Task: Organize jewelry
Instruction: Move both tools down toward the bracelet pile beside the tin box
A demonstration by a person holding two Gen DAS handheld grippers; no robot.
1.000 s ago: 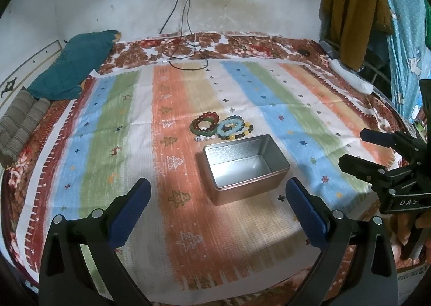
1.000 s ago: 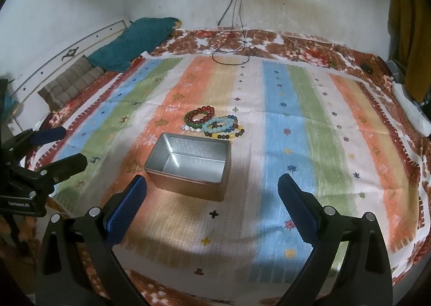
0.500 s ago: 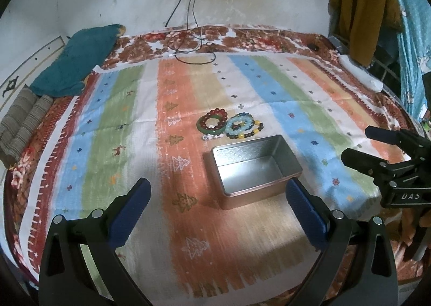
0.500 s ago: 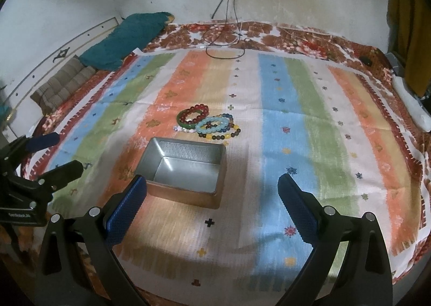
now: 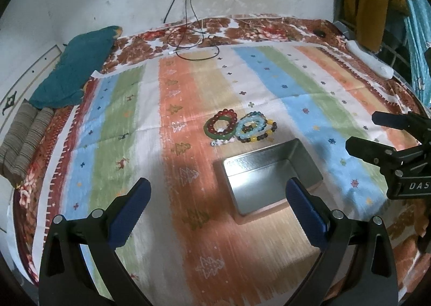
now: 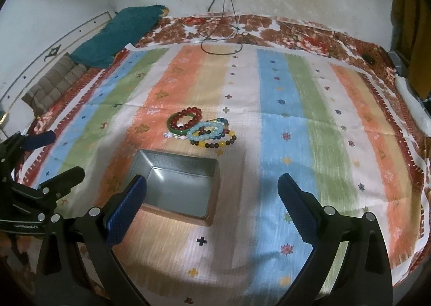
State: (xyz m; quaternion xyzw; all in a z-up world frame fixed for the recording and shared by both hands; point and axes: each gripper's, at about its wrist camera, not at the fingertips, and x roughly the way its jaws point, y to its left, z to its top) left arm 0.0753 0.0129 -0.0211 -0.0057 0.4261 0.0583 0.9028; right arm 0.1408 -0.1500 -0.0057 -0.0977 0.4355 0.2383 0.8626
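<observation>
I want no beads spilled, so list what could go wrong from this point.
1. The bracelets lie overlapped in one heap on the striped cloth, so a grab may lift several or drag a neighbour out.
2. The metal tin stands loose right beside the heap; the open right tongs or left tongs could nudge it.
3. The cloth is soft and may get pinched along with the beads.

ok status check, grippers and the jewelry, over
Left gripper and right gripper open, empty. Bracelets piled on the striped cloth beyond the metal tin, none in it. Nothing in the way.
</observation>
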